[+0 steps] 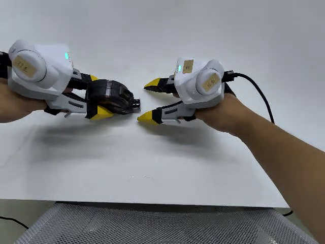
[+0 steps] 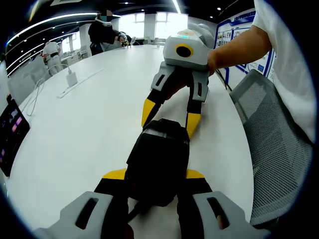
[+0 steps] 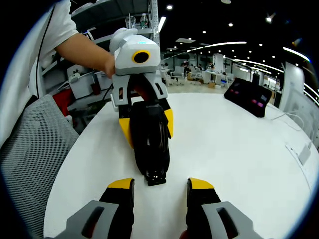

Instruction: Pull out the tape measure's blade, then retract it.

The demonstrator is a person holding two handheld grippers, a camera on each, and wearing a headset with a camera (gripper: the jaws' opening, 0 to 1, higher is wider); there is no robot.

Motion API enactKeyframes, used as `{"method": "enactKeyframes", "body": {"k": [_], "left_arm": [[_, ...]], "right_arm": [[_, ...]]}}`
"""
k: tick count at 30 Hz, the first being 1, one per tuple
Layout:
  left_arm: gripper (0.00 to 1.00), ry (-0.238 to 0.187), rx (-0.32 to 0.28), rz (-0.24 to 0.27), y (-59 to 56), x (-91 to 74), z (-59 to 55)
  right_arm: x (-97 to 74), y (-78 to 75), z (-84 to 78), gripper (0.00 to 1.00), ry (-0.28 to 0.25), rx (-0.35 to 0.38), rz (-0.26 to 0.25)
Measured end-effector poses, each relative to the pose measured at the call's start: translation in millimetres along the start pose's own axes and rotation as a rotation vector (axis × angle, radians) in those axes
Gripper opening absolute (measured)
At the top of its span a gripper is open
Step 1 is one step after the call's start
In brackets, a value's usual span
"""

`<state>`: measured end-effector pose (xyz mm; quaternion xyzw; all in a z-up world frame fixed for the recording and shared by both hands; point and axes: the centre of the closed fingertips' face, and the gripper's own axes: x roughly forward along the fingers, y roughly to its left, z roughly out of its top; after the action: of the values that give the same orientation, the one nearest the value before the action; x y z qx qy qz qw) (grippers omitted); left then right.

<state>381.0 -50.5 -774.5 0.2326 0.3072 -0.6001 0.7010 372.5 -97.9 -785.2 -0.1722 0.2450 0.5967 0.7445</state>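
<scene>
A black tape measure (image 1: 111,96) is held just above the white table, clamped between the yellow-tipped fingers of my left gripper (image 1: 96,96). Its blade tip (image 1: 136,105) points right, toward my right gripper (image 1: 147,101). That gripper is open, its two yellow tips spread a short way from the blade tip and not touching it. In the left gripper view the tape measure (image 2: 158,159) sits between the jaws, with the right gripper (image 2: 169,115) just beyond it. In the right gripper view the tape measure (image 3: 149,139) and its blade tip (image 3: 156,178) lie just ahead of the open right gripper (image 3: 159,186).
The white table (image 1: 162,168) stretches around both grippers. A grey mesh chair (image 1: 152,223) sits at its near edge. A black cable (image 1: 256,91) trails from the right gripper. Far down the table lie a charger with its cord (image 2: 70,79) and a dark screen (image 3: 246,97).
</scene>
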Motion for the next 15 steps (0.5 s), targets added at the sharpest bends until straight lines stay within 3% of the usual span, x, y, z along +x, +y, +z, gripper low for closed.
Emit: {"method": "enactKeyframes", "body": {"k": [8,12,15], "left_arm": [[0.33,0.002,0.000,-0.004,-0.4,0.2,-0.1],[0.33,0.002,0.001,-0.005,-0.3,0.3,-0.1],[0.33,0.001,0.000,-0.005,-0.4,0.2,-0.1]], "right_arm": [[5.5,1.9,0.9,0.28,-0.006,-0.026,0.023],[6.1,-0.5,1.9,0.21,-0.007,-0.058,0.008],[8.0,0.8,1.3,0.20,-0.002,-0.060,0.017]]}}
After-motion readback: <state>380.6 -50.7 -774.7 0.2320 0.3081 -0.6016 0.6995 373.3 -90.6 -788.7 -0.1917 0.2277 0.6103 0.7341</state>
